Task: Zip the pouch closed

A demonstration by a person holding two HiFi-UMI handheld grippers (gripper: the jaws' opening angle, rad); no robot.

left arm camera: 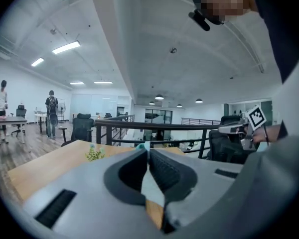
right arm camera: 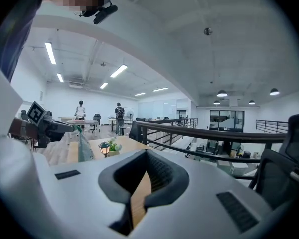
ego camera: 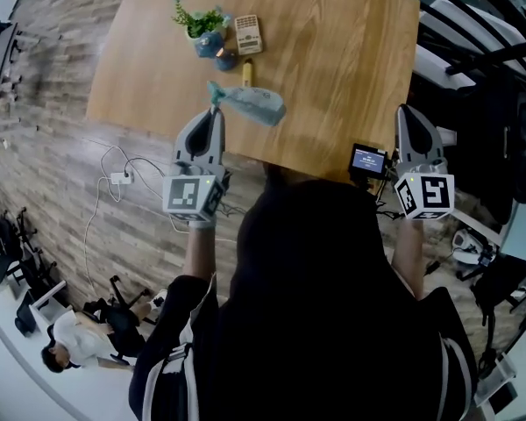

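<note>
Both shut: left tongs [ego camera: 216, 112] apparently pinching pouch [ego camera: 259, 105]; right tongs [ego camera: 409, 112] at table [ego camera: 333, 77] edge.

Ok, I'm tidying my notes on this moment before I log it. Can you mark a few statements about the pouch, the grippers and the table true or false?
1. The left gripper is clamped on one end of the teal pouch. True.
2. The right gripper grips the pouch's other end. False: its jaws are shut on nothing, away by the table's right corner.
3. A potted plant stands on the wooden table. True.
4. The pouch sits farther from the person than the potted plant. False: it is nearer, close to the table's near edge.
</note>
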